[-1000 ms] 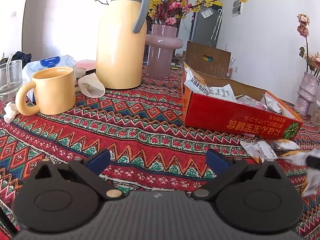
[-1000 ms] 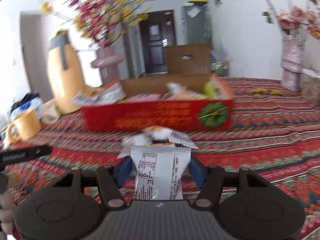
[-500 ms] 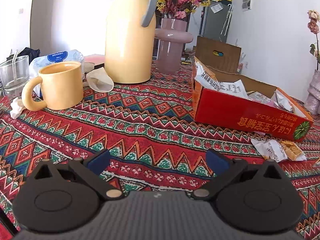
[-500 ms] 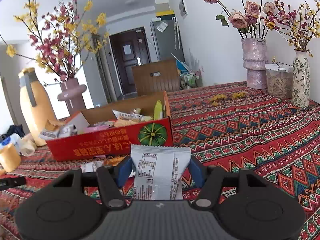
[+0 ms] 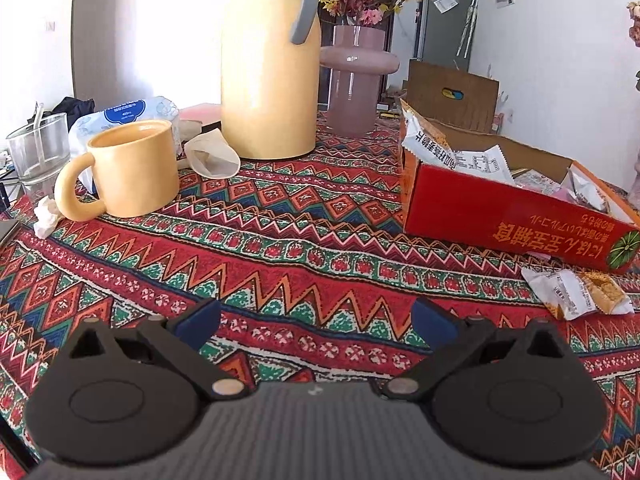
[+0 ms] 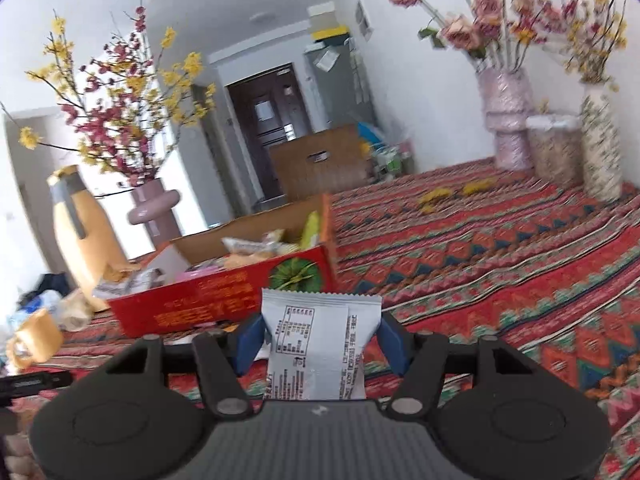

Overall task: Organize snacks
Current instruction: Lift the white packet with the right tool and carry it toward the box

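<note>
My right gripper (image 6: 320,338) is shut on a white snack packet (image 6: 318,344) and holds it above the tablecloth, in front of the red snack box (image 6: 224,296). The box is open and holds several packets. In the left wrist view the same red box (image 5: 508,216) sits at the right, with one loose white-and-orange snack packet (image 5: 576,292) on the cloth in front of it. My left gripper (image 5: 316,322) is open and empty, low over the patterned tablecloth (image 5: 280,248), left of the box.
A yellow mug (image 5: 128,168), a tall yellow thermos (image 5: 268,60), a pink vase (image 5: 356,84), a glass (image 5: 36,156), a wipes pack (image 5: 124,114) and crumpled paper (image 5: 212,156) stand at the left. Vases with flowers (image 6: 508,120) and a jar (image 6: 554,148) stand at the far right.
My right gripper has lifted the white packet up and away from the loose packets, and the box now lies lower left of it. My left gripper has shifted slightly closer to the mug.
</note>
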`<state>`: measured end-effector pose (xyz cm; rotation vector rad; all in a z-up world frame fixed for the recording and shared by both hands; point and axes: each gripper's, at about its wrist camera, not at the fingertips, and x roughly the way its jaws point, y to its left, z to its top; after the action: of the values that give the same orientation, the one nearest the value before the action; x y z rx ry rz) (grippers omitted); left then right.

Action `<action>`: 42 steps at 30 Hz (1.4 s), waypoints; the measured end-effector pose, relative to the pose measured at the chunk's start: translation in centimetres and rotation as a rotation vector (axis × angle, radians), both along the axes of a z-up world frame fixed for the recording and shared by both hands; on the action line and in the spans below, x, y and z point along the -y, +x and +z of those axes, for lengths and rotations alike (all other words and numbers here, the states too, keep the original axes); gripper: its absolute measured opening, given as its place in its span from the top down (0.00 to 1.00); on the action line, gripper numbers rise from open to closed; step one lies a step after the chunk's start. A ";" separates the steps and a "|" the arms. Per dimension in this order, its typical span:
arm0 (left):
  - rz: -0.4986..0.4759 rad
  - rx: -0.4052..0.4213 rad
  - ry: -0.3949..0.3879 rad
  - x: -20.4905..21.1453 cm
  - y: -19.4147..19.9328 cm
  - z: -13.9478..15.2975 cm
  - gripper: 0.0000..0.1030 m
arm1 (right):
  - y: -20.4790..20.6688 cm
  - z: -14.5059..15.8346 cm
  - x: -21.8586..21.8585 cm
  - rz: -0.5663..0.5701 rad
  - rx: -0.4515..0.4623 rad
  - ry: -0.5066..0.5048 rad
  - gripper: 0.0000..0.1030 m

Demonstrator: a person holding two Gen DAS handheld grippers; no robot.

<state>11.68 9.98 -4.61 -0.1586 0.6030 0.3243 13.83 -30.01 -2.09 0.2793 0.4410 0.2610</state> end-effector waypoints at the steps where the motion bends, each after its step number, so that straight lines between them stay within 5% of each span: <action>1: 0.005 -0.002 0.002 0.0 0.0 0.0 0.00 | 0.1 -0.1 -0.2 0.028 -0.001 0.014 0.41; 7: 0.020 -0.006 -0.001 -0.1 0.0 -0.1 0.00 | 1.3 -1.7 -3.9 0.144 -0.082 -0.059 0.40; 17: 0.019 0.002 -0.011 -0.2 -0.1 0.0 0.00 | -0.4 -3.8 -6.4 0.163 -0.140 -0.265 0.38; 18: 0.020 0.003 -0.011 -0.2 -0.1 0.0 0.00 | -0.7 -3.8 -6.4 0.165 -0.139 -0.279 0.39; 20: 0.020 0.005 -0.012 -0.3 -0.1 0.0 0.00 | -1.3 -3.7 -6.4 0.168 -0.131 -0.293 0.59; 30: -0.018 -0.019 0.022 1.3 0.2 0.6 0.00 | -3.0 -0.6 -2.9 0.095 -0.002 -0.218 0.60; 37: -0.165 0.004 0.011 6.6 1.8 3.1 0.00 | 1.1 -0.7 0.1 -0.024 0.009 -0.206 0.60; 42: -0.214 -0.066 0.019 11.0 5.1 3.6 0.00 | 5.0 -1.9 0.9 -0.072 -0.017 -0.137 0.60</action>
<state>16.75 -0.98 -0.98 -0.0645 0.6760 0.1285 18.83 -30.88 -3.99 0.1628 0.4626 0.1568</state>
